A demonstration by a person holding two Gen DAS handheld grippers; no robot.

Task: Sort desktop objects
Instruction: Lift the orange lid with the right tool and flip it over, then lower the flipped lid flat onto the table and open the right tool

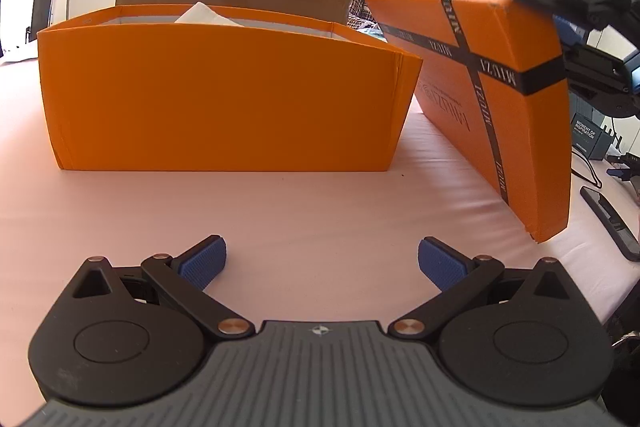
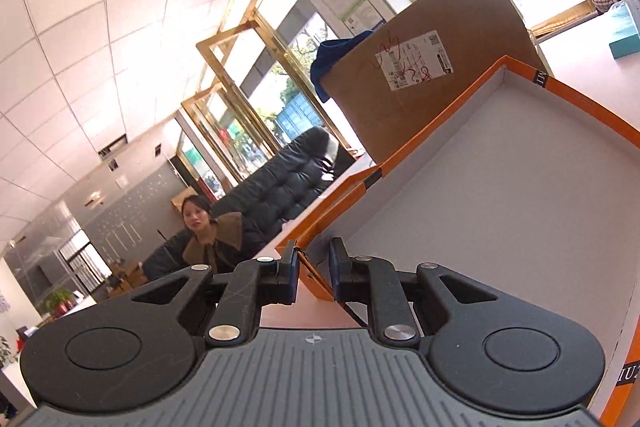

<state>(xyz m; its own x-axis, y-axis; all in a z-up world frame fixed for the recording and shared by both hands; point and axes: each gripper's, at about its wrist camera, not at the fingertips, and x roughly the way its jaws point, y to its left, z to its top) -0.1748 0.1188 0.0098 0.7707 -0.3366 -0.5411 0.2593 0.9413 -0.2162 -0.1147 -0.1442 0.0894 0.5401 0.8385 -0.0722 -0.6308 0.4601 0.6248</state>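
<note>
My right claw [image 2: 314, 277] grips the orange cardboard lid [image 1: 492, 87] by its rim, left claw [image 1: 322, 263] released; next I lower it onto the open orange box [image 1: 224, 99].

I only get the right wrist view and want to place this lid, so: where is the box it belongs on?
Observer: The orange box stands open on the table, left of the tilted lid.
Operator: Anything inside it?
Observer: White paper sticks up above its rim.
Operator: Is the left gripper free?
Observer: Yes, the left gripper is open and empty, in front of the box.
</note>
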